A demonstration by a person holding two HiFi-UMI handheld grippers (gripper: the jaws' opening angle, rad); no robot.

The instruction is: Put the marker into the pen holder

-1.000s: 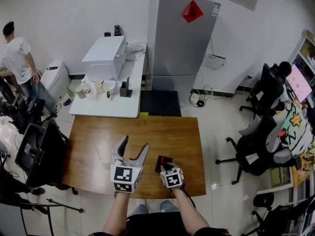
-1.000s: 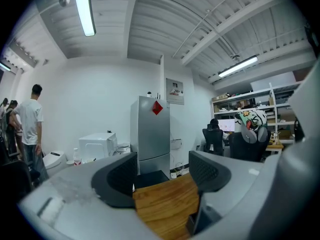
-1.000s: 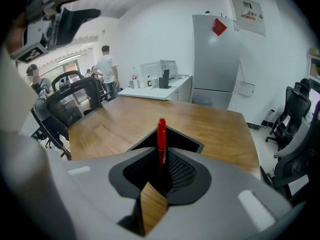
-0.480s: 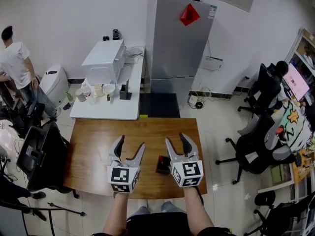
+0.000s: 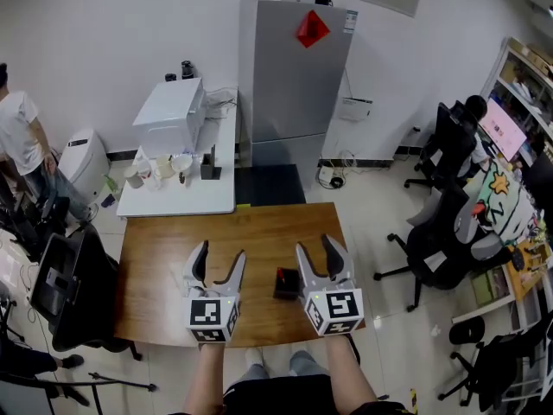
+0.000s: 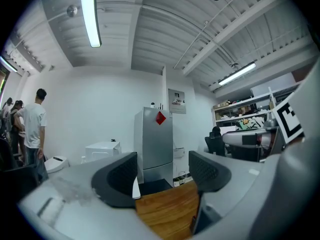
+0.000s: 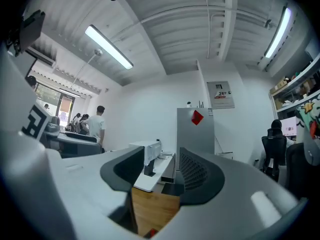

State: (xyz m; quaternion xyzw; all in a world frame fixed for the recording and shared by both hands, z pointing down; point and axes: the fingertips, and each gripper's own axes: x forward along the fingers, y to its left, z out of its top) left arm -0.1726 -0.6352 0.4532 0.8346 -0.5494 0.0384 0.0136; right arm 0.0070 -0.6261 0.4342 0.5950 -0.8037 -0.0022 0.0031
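A small black pen holder stands on the wooden table near its front edge, with the marker's red tip showing at its top. My right gripper hovers just right of the holder, open and empty. In the right gripper view a bit of the red marker shows low between the jaws. My left gripper hangs open to the left of the holder with nothing in it. In the left gripper view only the table shows between the pads.
Behind the wooden table stands a white side table with a white appliance and cups, and beside it a grey refrigerator. Black office chairs stand at the right, another chair at the left. A person stands far left.
A second ago my right gripper was down at the pen holder, shut. It has since opened, lifted and drawn back to the holder's right. The left gripper has barely moved.
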